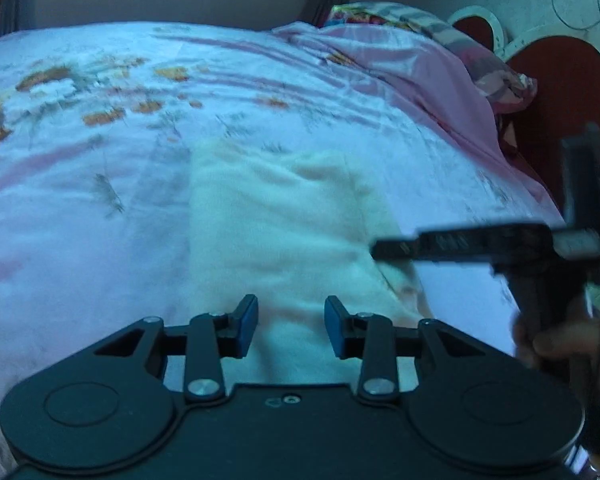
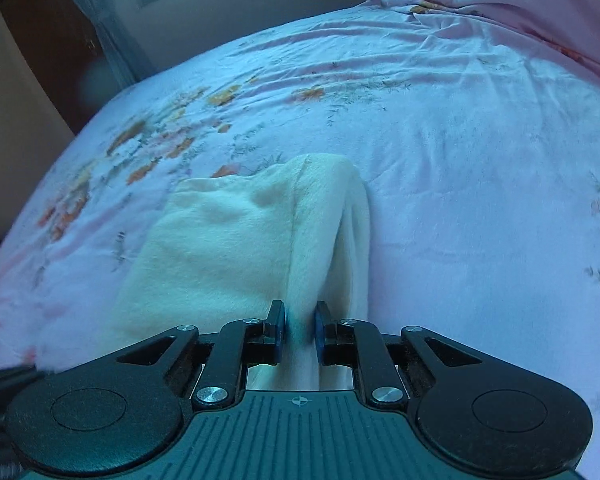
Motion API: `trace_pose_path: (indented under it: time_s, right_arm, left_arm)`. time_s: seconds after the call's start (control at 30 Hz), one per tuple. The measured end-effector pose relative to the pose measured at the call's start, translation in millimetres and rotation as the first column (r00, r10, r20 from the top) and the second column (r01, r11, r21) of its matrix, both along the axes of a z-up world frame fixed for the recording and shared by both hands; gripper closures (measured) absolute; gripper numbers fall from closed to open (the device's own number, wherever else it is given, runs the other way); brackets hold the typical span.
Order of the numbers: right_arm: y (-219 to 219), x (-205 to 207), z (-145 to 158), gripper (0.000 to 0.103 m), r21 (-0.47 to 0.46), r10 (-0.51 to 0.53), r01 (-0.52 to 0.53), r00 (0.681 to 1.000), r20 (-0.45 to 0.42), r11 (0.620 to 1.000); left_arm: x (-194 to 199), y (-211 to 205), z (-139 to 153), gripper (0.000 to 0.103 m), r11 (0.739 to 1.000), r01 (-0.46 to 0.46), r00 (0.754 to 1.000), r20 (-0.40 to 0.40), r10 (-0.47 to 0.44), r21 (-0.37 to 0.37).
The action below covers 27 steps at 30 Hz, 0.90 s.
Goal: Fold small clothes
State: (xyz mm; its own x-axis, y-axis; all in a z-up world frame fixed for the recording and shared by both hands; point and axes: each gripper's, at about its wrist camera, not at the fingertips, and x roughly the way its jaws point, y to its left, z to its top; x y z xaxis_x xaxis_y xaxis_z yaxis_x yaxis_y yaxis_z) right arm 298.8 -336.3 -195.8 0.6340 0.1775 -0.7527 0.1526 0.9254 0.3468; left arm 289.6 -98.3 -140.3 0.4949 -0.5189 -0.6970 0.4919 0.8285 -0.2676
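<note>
Lay spread on a floral bed [image 2: 440, 128]: cream cloth [image 2: 220, 248], right edge lifted. Pinched that raised fold: right gripper [image 2: 299, 330], fingers nearly together. Hovered over the cloth's near end: left gripper [image 1: 291, 326], fingers partly apart, nothing between.

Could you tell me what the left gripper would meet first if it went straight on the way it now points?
Most likely the cream cloth lying on the bedsheet: the left gripper points down at it with open fingers, and nothing shows in between.
</note>
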Motion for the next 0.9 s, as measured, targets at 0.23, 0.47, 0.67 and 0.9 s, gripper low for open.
trace_pose_path:
  time_s: [0.23,0.47,0.67,0.9]
  right_arm:
    - [24,-26,-3,0.065,-0.023,0.033,-0.034,0.999,-0.028,0.999]
    - [30,-44,0,0.065,-0.009,0.044,-0.044,0.998,-0.046,0.999]
    - [34,-54,-1,0.065,-0.021,0.044,-0.045,0.998,-0.046,0.999]
    - [43,-60,-1,0.065,-0.049,0.055,-0.057,0.998,-0.038,0.997]
  left_arm:
    - [14,0,-16,0.067,0.999,-0.019,1.000,-0.022,0.020,0.046]
    - [14,1,-14,0.066,0.999,-0.021,0.999,-0.025,0.022,0.043]
    - [11,0,-15,0.066,0.998,-0.024,1.000,-0.012,0.025,0.055]
    - [8,0,-16,0.065,0.997,-0.027,1.000,-0.001,0.027,0.065]
